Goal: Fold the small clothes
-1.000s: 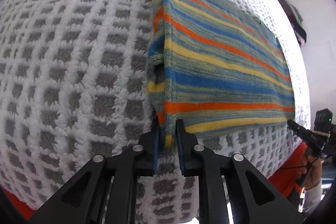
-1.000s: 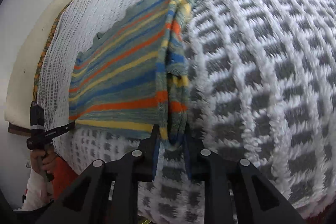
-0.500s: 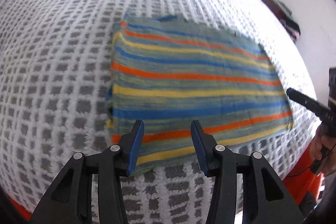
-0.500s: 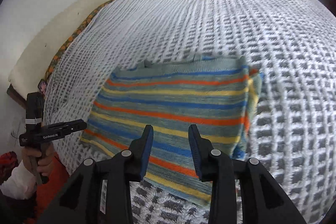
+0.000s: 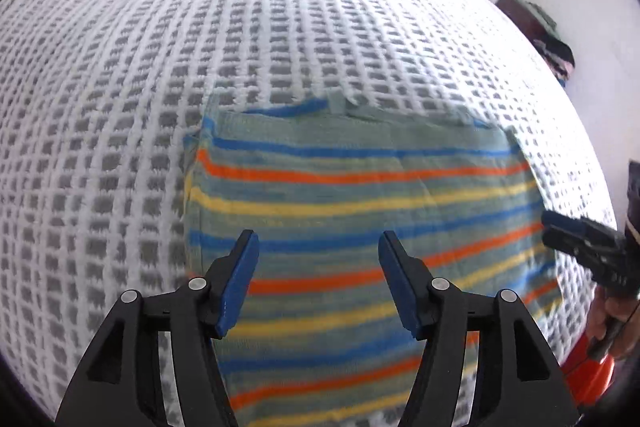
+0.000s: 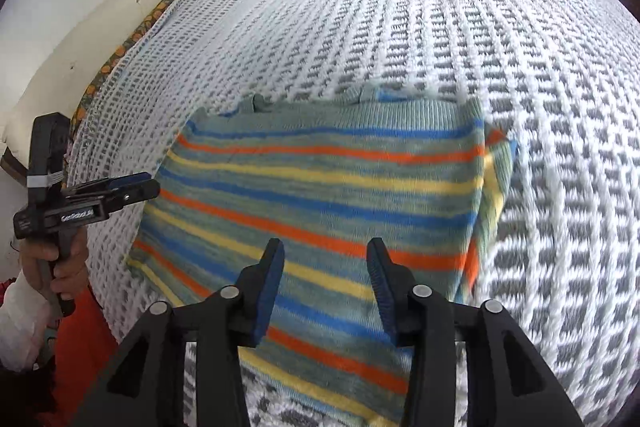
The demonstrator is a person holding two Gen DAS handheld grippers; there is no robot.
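both grippers open above the folded striped garment

the striped garment (image 5: 360,227) lay flat on the white-and-grey woven bedspread (image 5: 160,67), folded, with a second layer's edge peeking out along its right side in the right wrist view (image 6: 496,187). the left gripper (image 5: 318,279) hung over the near part of the cloth, jaws spread wide and holding nothing. the right gripper (image 6: 326,287) was likewise parted and empty above the stripes. each tool showed at the edge of the other's view, held in a hand (image 6: 60,259). a cream headboard (image 6: 100,19) stood beyond the bed.
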